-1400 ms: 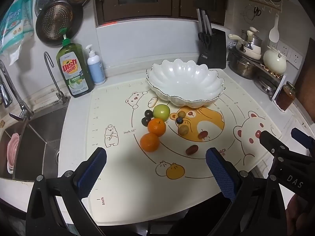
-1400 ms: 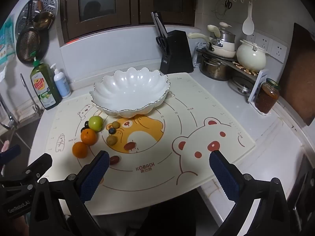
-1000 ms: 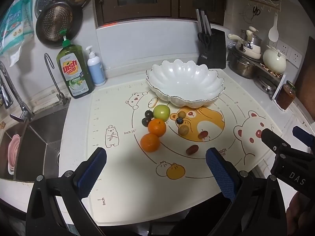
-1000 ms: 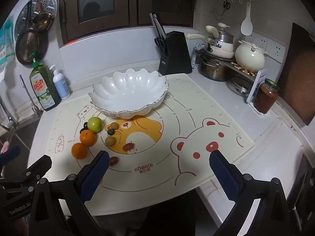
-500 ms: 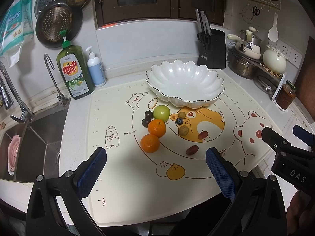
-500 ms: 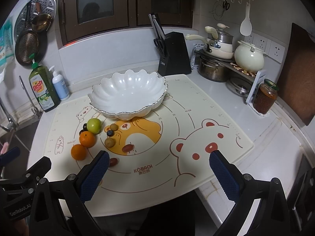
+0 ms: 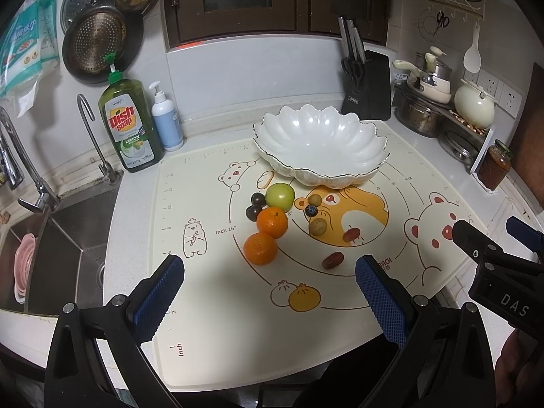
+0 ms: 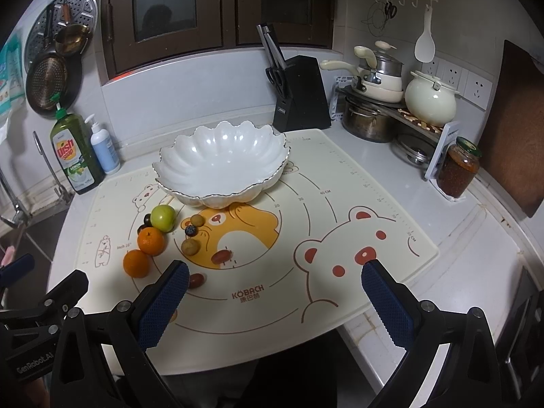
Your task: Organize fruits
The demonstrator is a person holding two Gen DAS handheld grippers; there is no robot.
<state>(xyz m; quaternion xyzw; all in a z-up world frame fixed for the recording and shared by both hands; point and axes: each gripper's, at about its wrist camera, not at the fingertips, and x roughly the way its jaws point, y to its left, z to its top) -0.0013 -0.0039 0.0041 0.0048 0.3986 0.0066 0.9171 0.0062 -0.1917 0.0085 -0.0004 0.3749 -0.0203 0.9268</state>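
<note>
Bare mat [image 7: 238, 333] before both claws

Both your grippers open, held low at the mat's [image 7: 204, 306] near edge.
Your left gripper [image 7: 268, 292] has its jaws spread wide, gripping nothing; your right gripper [image 8: 275, 292] likewise, level beside it toward the mat's right side.

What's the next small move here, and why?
Probably ease the left gripper forward and down onto the near orange. Both grippers hang open and hold nothing, the bowl is empty, and that orange lies nearest on the mat, just ahead of the left fingers.
</note>
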